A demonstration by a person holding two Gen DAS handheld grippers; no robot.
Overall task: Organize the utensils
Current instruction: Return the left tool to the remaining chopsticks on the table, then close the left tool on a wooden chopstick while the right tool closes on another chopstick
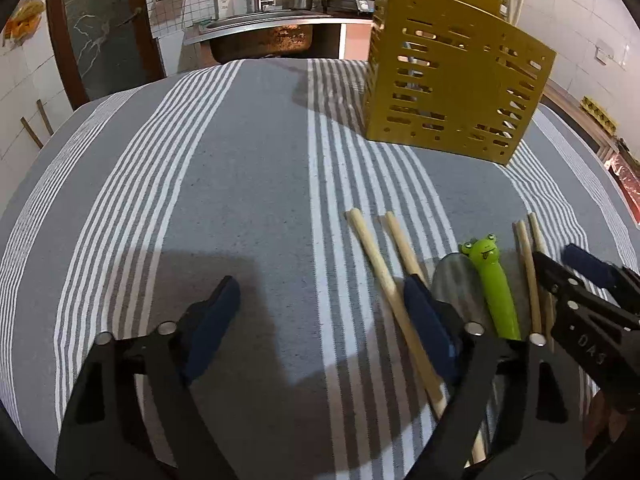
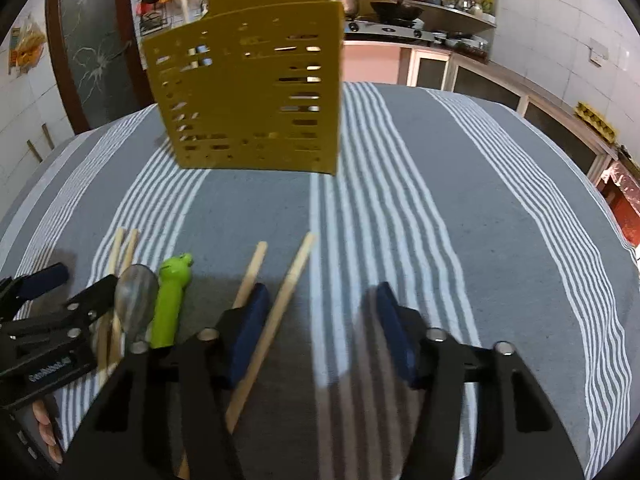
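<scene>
A yellow slotted utensil holder (image 1: 452, 88) stands upright at the far side of the striped cloth; it also shows in the right wrist view (image 2: 248, 100). Near me lie several wooden chopsticks (image 1: 384, 280) (image 2: 280, 312), a metal spoon (image 1: 460, 288) (image 2: 136, 300) and a green frog-handled utensil (image 1: 496, 292) (image 2: 170, 300). My left gripper (image 1: 324, 304) is open and empty, its right finger beside the left chopsticks. My right gripper (image 2: 320, 312) is open and empty, with one chopstick running past its left finger. Each gripper shows at the other view's edge.
The table is covered by a grey and white striped cloth (image 1: 240, 200). Behind it are a sink (image 1: 260, 36), a stove with pots (image 2: 392, 24), shelves and a dark door (image 1: 100, 32).
</scene>
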